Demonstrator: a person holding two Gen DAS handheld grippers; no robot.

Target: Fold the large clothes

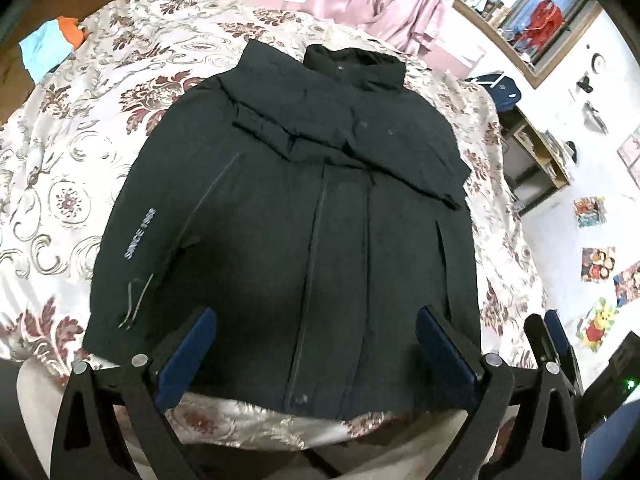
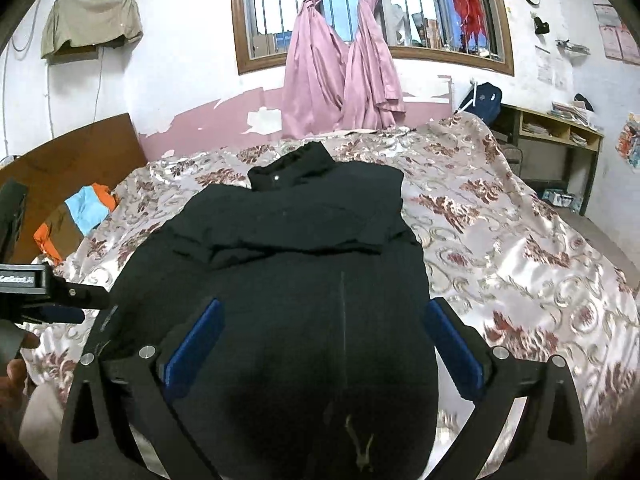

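A large black jacket (image 1: pixel 296 216) lies flat on the bed, collar toward the window, hem toward me, with both sleeves folded across the chest. It also shows in the right wrist view (image 2: pixel 304 280). My left gripper (image 1: pixel 316 344) is open and empty, hovering above the jacket's hem. My right gripper (image 2: pixel 320 340) is open and empty above the jacket's lower body, close to the cloth. The right gripper's fingers (image 1: pixel 556 344) show at the left wrist view's right edge. The left gripper's body (image 2: pixel 44 292) shows at the right wrist view's left edge.
The bed carries a shiny floral cover (image 2: pixel 520 248). Blue and orange clothes (image 2: pixel 88 208) lie by the wooden headboard (image 2: pixel 68 160) on the left. Pink curtains (image 2: pixel 340 68) hang at the barred window behind. A shelf desk (image 2: pixel 560 132) stands at the right wall.
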